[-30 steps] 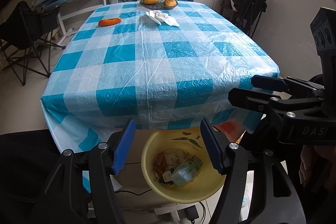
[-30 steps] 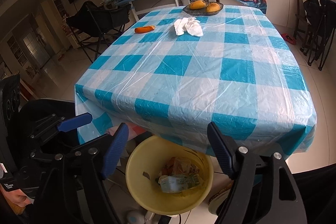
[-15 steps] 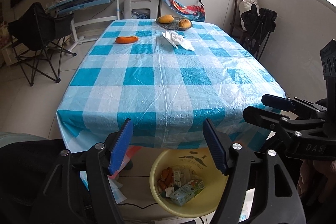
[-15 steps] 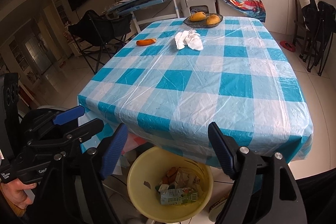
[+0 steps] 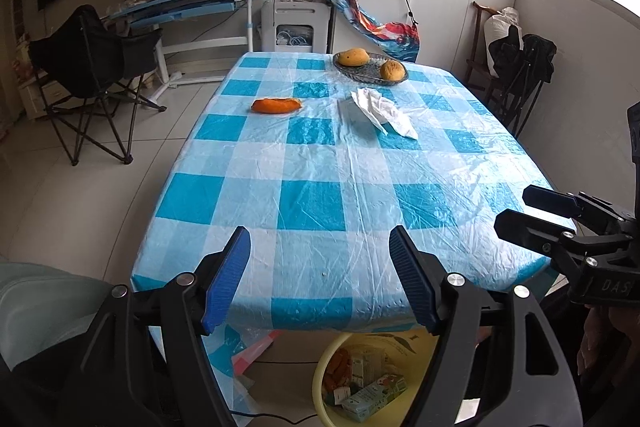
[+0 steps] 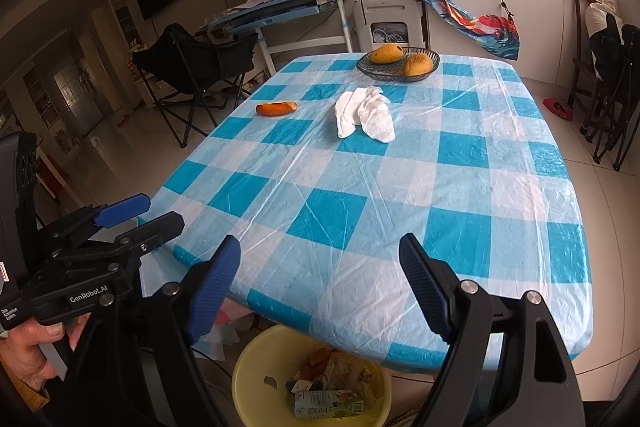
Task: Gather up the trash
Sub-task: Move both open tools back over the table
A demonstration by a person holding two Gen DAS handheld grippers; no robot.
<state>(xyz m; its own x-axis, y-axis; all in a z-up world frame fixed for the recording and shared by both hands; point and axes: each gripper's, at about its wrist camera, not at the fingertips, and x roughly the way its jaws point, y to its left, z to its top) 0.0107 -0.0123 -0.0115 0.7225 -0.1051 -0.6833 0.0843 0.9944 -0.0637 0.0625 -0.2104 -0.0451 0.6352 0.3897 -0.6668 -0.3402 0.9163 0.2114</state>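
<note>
Seemingly between pick-ups, the left gripper (image 5: 320,279) in its own view hangs above the near edge of the table (image 5: 320,187), its blue pads spread and widening, nothing between them. Straight below and a little right of those tongs, under the table's edge, sits the yellow bin (image 5: 332,367) with cartons and scraps already in it. Far ahead, well apart from the tongs, lie the two pieces that look like remaining trash: an orange peel-like scrap (image 5: 277,105) ahead and to the left, and a crumpled white tissue (image 5: 380,111) ahead and slightly right. Beyond the tissue a dish (image 5: 370,71) holds two yellow fruits, which I judge are not trash. The right gripper (image 5: 532,211) shows at the right edge of this view, beside the left one and level with the table's near corner. From the right wrist, the right gripper (image 6: 320,263) is likewise empty, its jaws wide and opening, poised over the near edge with the yellow bin (image 6: 248,375) just beneath. The white tissue (image 6: 366,113) lies far ahead, nearly in line with these tongs; the orange scrap (image 6: 276,108) is ahead and off to the left, on the side where the left gripper (image 6: 136,217) shows. The next move, as I judge it, calls for a long reach across the cloth: the right tongs to the tissue, the left to the scrap, coming down low enough to pinch soft, flat material without catching the plastic tablecloth.
</note>
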